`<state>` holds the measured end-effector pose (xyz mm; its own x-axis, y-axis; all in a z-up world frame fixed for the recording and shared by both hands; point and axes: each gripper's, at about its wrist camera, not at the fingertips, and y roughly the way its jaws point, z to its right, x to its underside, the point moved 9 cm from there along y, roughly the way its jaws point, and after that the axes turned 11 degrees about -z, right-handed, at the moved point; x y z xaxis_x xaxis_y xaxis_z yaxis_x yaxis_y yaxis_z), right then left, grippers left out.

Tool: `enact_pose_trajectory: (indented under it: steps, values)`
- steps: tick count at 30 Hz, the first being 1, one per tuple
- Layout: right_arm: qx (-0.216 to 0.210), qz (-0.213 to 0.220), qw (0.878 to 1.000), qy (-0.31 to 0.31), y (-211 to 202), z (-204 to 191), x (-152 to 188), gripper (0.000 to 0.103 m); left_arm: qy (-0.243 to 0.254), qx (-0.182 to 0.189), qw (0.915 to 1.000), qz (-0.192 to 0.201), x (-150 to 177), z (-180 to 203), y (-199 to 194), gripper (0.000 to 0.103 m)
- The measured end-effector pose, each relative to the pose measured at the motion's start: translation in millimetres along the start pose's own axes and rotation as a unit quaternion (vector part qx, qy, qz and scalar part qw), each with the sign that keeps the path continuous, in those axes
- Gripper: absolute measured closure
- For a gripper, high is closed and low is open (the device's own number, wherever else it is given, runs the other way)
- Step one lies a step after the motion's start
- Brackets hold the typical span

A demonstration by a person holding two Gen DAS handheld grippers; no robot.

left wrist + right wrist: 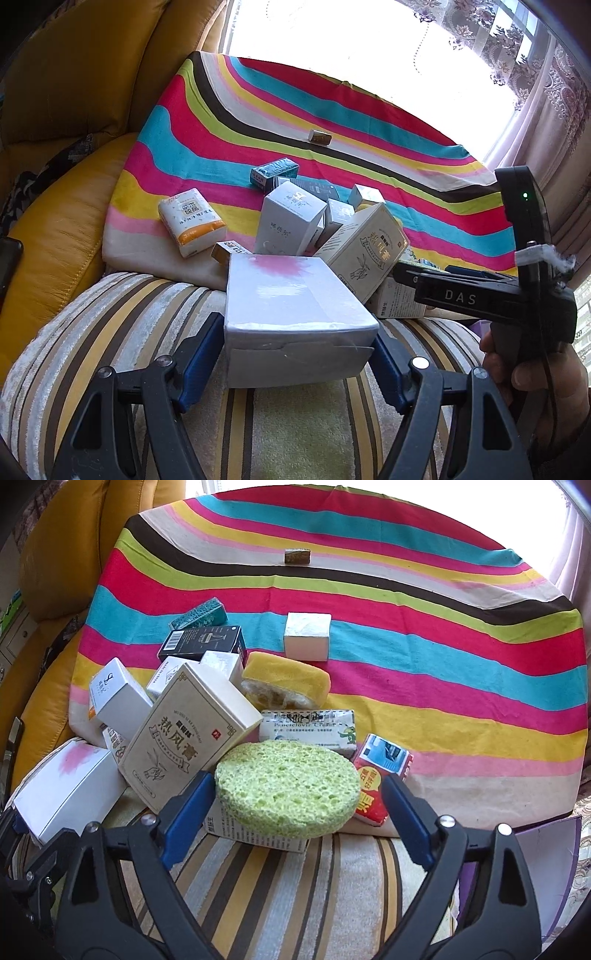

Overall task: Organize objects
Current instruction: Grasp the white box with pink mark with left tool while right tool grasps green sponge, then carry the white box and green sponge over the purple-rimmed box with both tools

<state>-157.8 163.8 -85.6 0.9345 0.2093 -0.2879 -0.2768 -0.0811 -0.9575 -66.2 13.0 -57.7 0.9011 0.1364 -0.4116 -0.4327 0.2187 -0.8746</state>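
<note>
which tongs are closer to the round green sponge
Right. The right tongs straddle the green sponge, pads not yet pressing it. The left tongs grip the white box beyond the tilted carton.

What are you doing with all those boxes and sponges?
A person is tidying a pile of small boxes on a striped cloth, with a gripper in each hand. The left gripper is clamped on a white box with a pink smudge on top. The right gripper has its blue fingers on either side of a round green sponge, which lies on another box; the fingers aren't squeezing it yet. A yellow sponge sits further back.
</note>
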Motion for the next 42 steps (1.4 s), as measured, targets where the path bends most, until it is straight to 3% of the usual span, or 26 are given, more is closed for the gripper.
enact_pose_trajectory:
  steps: [2, 20, 31, 42]
  values:
    - [-0.008, -0.001, 1.000, 0.001, 0, 0, 0, 0.020, 0.002, -0.001, 1.0000, 0.002, 0, 1, -1, 0.028]
    - [-0.002, 0.072, 0.997, 0.034, -53, 28, 35, 0.020, 0.052, 0.016, 0.9981, 0.027, 8, 39, -22, 0.031]
    - [0.016, 0.091, 0.992, 0.091, -80, 86, 76, 0.020, 0.113, 0.072, 0.9909, -0.012, 30, 99, -14, 0.032]
    - [0.051, 0.087, 0.981, 0.166, -92, 166, 135, 0.020, 0.183, 0.128, 0.9707, -0.089, 55, 178, 9, 0.033]
